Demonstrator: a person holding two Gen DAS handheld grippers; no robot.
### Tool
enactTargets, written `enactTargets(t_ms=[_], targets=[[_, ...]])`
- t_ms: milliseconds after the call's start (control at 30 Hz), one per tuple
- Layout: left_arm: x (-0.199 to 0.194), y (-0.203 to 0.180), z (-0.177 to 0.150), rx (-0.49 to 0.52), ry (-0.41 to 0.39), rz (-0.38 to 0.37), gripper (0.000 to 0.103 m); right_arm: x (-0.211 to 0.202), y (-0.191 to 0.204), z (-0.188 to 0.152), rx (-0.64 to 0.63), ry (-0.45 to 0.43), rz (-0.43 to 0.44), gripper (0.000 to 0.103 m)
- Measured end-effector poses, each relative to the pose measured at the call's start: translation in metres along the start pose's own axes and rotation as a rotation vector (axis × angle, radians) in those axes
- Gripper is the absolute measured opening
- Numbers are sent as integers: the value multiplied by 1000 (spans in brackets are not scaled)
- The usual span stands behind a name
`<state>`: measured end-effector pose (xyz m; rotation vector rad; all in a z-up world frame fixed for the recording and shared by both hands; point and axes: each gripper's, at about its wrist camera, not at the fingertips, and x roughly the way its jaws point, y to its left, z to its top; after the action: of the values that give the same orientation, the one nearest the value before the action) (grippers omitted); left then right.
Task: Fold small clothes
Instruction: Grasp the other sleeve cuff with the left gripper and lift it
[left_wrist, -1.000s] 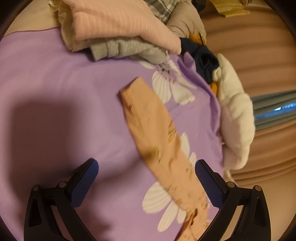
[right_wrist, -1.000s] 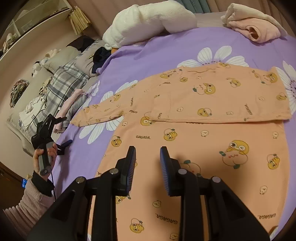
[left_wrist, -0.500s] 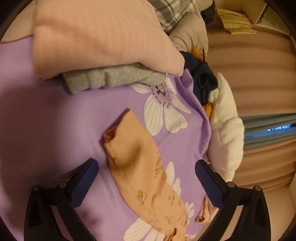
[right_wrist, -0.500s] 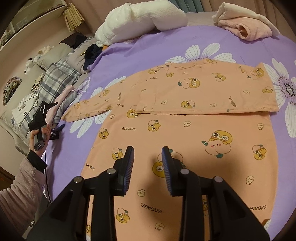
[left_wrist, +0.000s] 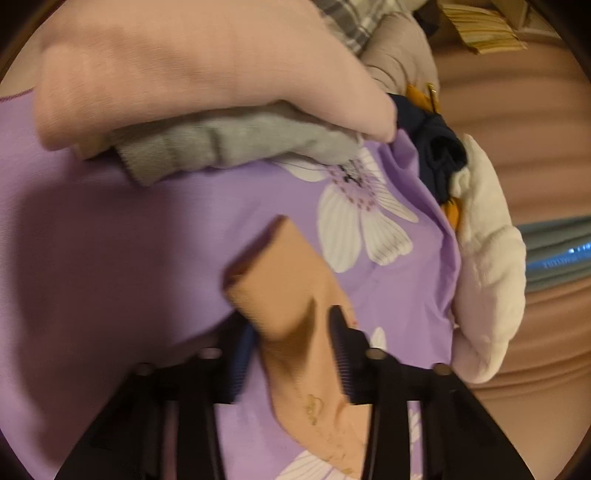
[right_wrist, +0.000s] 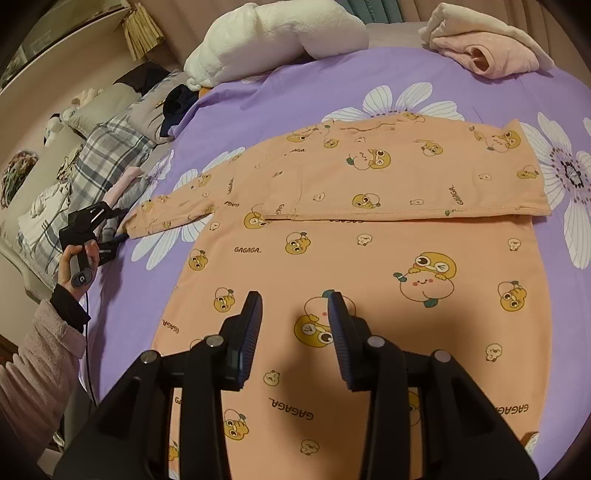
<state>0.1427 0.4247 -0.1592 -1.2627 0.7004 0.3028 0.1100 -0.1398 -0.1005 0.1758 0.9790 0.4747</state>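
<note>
Peach cotton, printed with small cartoon fruit and the word GAGAGA, is lying spread over a purple bedsheet patterned with white daisies: this is the child's top, back up or front up I cannot tell. Its right-hand sleeve is lying folded across the chest, while the other sleeve is stretching out toward the left edge of the bed. The left claw is closing on the cuff end of that sleeve, the fabric bunching between its pads and the open cuff poking out just past the tips. In the right wrist view a hand in a fuzzy pink sleeve is gripping that tool at the sleeve's tip. The right claw is hanging over the lower body of the top, its jaws opening with nothing between them. A pink folded garment is resting on a grey knit piece beyond the cuff. A white plush pillow is sitting at the far edge of the bed.
</note>
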Motion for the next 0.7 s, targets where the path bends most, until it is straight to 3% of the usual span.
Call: enactTargets(t_ms=[67,167,433,700], targets=[[0,4,2,-15,8,14,16,0,1,-1,-8,2,-3,39],[-3,2,0,-7,0,23,12,0,-1,-2,-1,8,0,39],[-34,-59,-20,212,-80,82,10,-9,-3,-2,7,-19,7,39],[-56,-144,-77,476,-110,91,11,-27,-13,-9,39,-63,33,39]])
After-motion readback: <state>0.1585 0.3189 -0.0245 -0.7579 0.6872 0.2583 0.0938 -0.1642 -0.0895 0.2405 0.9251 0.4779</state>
